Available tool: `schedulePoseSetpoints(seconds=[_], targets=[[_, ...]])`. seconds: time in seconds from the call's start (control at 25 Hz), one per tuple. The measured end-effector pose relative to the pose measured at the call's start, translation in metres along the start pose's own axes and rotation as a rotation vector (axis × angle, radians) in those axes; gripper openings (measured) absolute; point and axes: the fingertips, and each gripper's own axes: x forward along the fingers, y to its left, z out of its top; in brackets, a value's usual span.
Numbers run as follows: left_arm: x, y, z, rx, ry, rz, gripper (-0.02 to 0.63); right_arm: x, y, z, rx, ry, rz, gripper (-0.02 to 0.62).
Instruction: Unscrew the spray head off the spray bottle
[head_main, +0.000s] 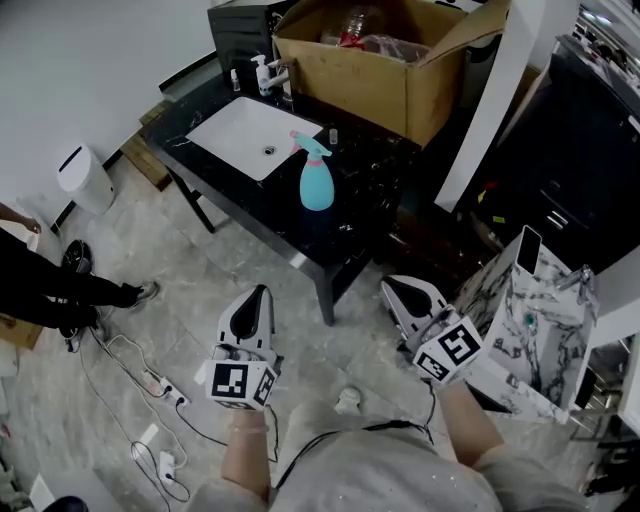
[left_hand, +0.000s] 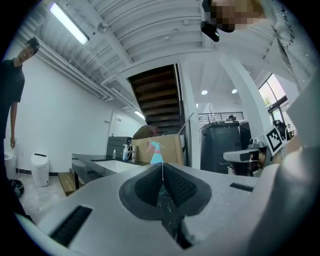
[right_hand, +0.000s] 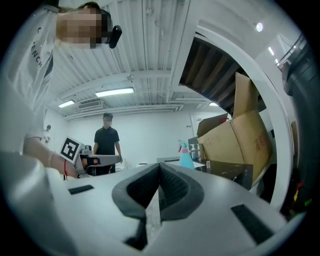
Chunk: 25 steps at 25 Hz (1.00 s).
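Light blue plastic spray bottle (head_main: 317, 188) with its pink spray head (head_main: 310, 146) seated on top stands upright on the black desk (head_main: 345, 228), upper centre of the head view, just right of the white rectangular sink basin (head_main: 250, 135) set into the desk top. An open brown cardboard box (head_main: 385, 80) sits behind the bottle at the top of the frame. A small white pump bottle (head_main: 262, 75) stands by the tap at the basin's far edge. Left gripper (head_main: 260, 298), lower centre-left, and right gripper (head_main: 398, 290), lower centre-right, are both over the grey marbled floor (head_main: 180, 300), short of the desk edge and well apart from the bottle. Left gripper view: jaws together, pads meeting, nothing between them; the bottle shows small just above the jaw tips, frame centre. Right gripper view: jaws likewise together and empty; the bottle is right of centre on the desk. A person in dark clothing (right_hand: 107, 142) stands left of centre in that view. A white lidded bin (head_main: 85, 178) is at the left edge of the head view, with a power strip and cables (head_main: 165, 392) on the floor at lower left.
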Motion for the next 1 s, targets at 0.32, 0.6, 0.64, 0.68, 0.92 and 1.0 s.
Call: schedulePoseSetpoints(seconds=[0.32,0.6,0.64,0.68,0.92,1.0], targets=[[0.028,0.016,-0.013,-0.015,0.054,-0.033,0.006,0.037,-0.036,-0.009,0.063,0.004,0.036,0.005],[0.090,0.025,-0.028,-0.008,0.080,-0.118,0.075,0.083,-0.065,-0.008,0.051,0.023,0.077,0.005],[0.102,0.026,-0.028,-0.014,0.083,-0.132,0.126,0.091,-0.070,-0.006,0.048,0.025,0.083,0.005],[0.115,0.027,-0.029,-0.020,0.088,-0.146,0.178,0.099,-0.075,-0.004,0.044,0.027,0.089,0.005],[0.190,0.026,-0.039,0.045,0.157,-0.244,0.344,0.147,-0.112,0.013,0.031,0.012,0.124,0.036],[0.213,0.025,-0.040,0.079,0.177,-0.272,0.361,0.165,-0.119,0.019,0.027,0.009,0.151,0.081]])
